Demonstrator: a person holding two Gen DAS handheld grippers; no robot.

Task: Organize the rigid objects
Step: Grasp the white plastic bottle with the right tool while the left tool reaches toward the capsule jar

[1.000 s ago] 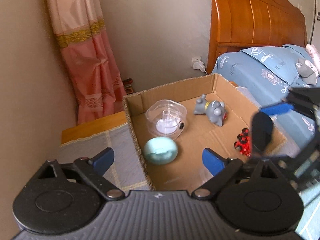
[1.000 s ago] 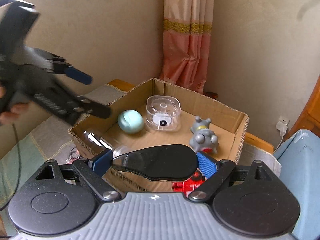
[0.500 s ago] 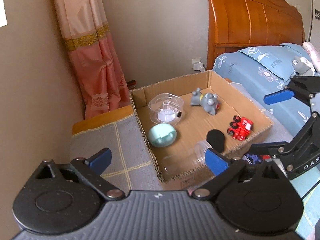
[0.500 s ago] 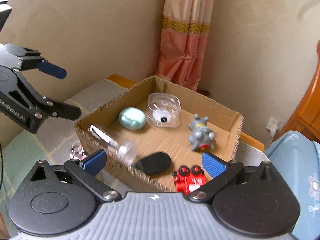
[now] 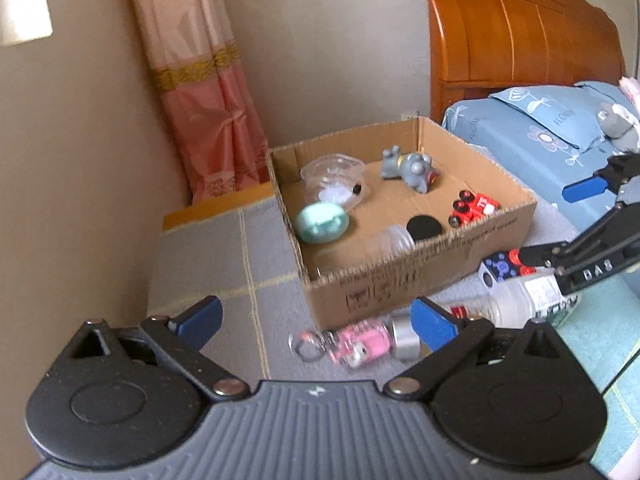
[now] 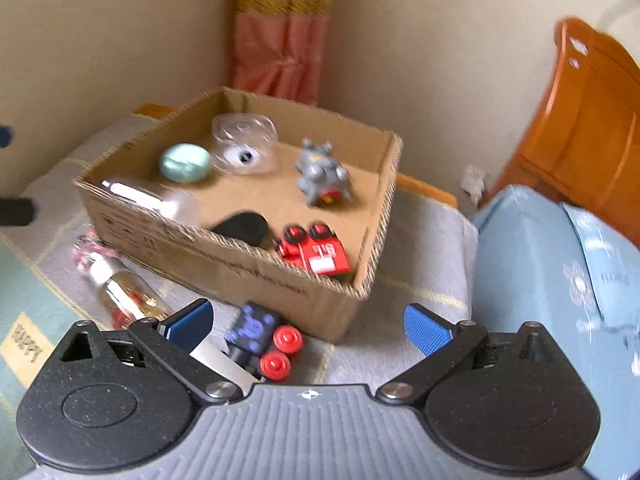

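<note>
An open cardboard box (image 5: 420, 280) (image 6: 224, 264) holds a clear round container (image 5: 332, 176), a teal egg-shaped case (image 5: 322, 223), a grey toy animal (image 5: 408, 166), a red toy truck (image 6: 316, 250), a flat black piece (image 6: 242, 226) and a clear bottle (image 6: 152, 198). In front of the box lie a pink keychain toy (image 5: 360, 344), a bottle (image 5: 520, 304) and a blue-and-red toy car (image 6: 262, 338). My left gripper (image 5: 316, 318) is open and empty above the keychain. My right gripper (image 6: 308, 322) is open and empty above the toy car, and shows in the left wrist view (image 5: 552, 226).
The box sits on a grey checked cloth (image 5: 224, 264) over a low surface. A blue-sheeted bed (image 6: 560, 280) with a wooden headboard (image 5: 520, 40) lies to the right. A pink curtain (image 5: 200, 100) hangs in the corner behind. A teal mat (image 6: 24, 320) lies at left.
The right gripper let the black piece go into the box and opened. Both grippers pulled back from the box, so the items in front of it have come into view.
</note>
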